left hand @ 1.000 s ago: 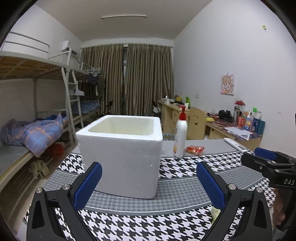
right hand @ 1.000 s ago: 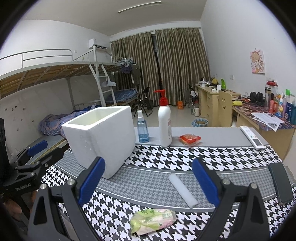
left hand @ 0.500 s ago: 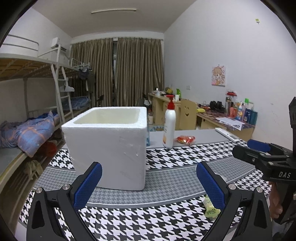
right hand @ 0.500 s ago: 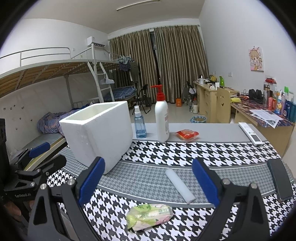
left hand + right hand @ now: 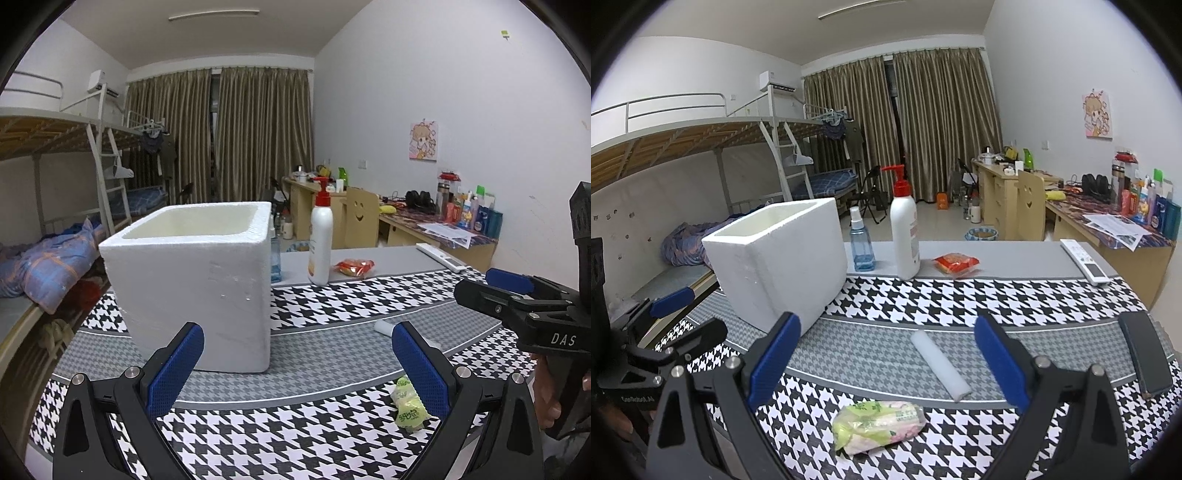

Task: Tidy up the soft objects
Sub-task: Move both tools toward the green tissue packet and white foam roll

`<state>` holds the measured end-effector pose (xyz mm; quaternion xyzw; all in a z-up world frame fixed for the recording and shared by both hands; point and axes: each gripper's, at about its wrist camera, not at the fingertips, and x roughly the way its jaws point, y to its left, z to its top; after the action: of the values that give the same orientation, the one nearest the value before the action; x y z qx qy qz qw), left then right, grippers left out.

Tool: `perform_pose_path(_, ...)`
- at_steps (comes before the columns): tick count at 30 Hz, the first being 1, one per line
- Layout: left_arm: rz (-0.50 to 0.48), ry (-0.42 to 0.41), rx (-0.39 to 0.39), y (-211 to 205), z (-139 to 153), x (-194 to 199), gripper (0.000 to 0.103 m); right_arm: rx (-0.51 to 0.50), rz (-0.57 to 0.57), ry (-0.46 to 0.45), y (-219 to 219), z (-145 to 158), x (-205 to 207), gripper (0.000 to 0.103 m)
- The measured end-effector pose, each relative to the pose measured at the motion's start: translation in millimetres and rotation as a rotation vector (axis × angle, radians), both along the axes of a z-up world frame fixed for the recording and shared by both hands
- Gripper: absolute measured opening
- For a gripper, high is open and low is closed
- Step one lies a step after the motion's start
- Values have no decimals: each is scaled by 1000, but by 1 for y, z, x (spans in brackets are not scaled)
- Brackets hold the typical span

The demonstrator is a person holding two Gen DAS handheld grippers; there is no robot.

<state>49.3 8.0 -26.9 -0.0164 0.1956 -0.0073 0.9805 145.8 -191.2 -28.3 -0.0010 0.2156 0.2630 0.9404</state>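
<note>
Grippers left [image 5: 295,363] and right [image 5: 886,356] both spread wide, empty, above cloth [image 5: 1015,306]; pack [image 5: 879,426] near, roll [image 5: 940,363] behind it, box [image 5: 775,258] far left

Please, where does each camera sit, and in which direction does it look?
Left wrist: on the left tongs, open, facing the foam box; right tongs at the right edge.
Right wrist: on the right tongs, open, above the tissue pack and white roll; left tongs at the left edge.
Shared: box, pack, pump bottle.

Green tissue pack [image 5: 878,424] and white foam roll [image 5: 940,364] lie near open foam box [image 5: 779,258].
</note>
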Motion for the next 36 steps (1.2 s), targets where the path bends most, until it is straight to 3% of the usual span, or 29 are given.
perform_pose_path(36,-207,158,20,-55,-27,35,102,-43,-120,90,-38,-26,16,97)
